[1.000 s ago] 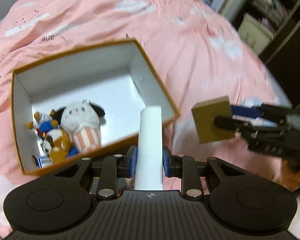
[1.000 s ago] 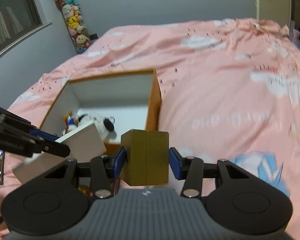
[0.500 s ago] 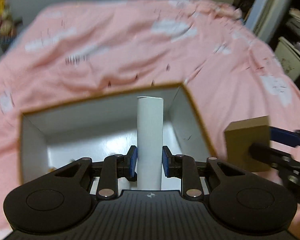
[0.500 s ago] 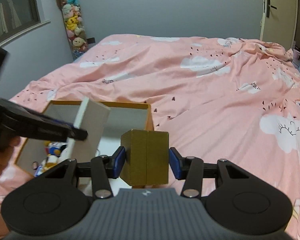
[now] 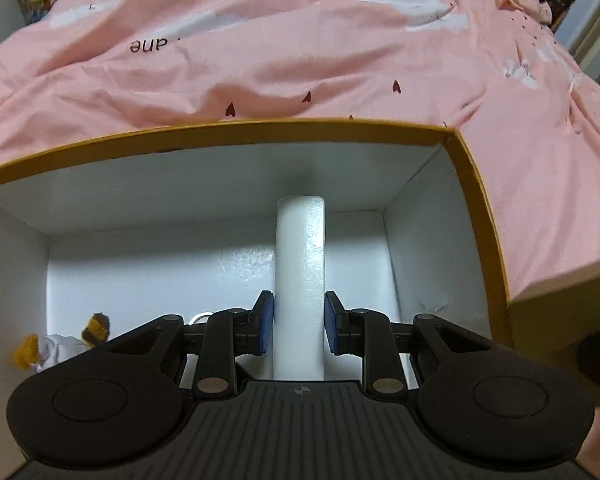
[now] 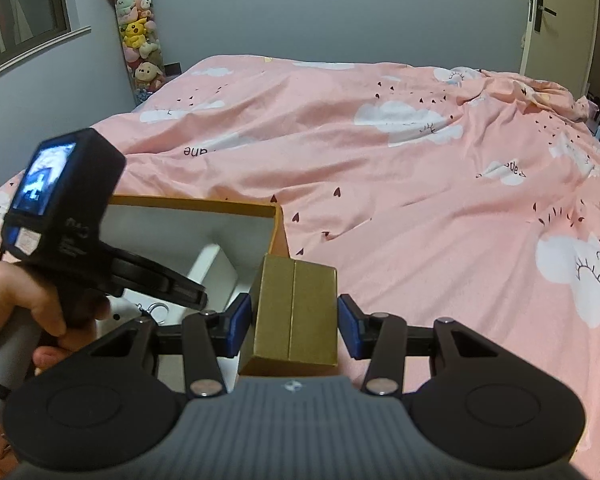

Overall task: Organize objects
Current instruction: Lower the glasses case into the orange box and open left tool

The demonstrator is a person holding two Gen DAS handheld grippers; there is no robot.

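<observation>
White box [image 5: 300, 280], a slim upright carton, sits clamped between the left gripper [image 5: 299, 326] jaws, whose blue pads press its two narrow sides, and it hangs inside the open storage box [image 5: 476, 216], near that box's far wall and well toward its right-hand end. To set it down well, I would lower it straight until its bottom edge meets the storage box floor before letting the jaws part, since a tall, thin carton released in the air would likely tip. Keeping it close to the far wall leaves the middle of the storage box free. Soft toys [image 5: 60, 344] lie at the left end of the storage box, well apart from the white box, so there is no need to crowd them. The right gripper [image 6: 294, 330] holds a gold box [image 6: 294, 312], its jaws closed on the two sides, just outside the near right corner of the storage box, above the pink bed cover [image 6: 420, 184]. It should wait there until the left gripper is out of the storage box, because the two tools would otherwise clash over the opening.
</observation>
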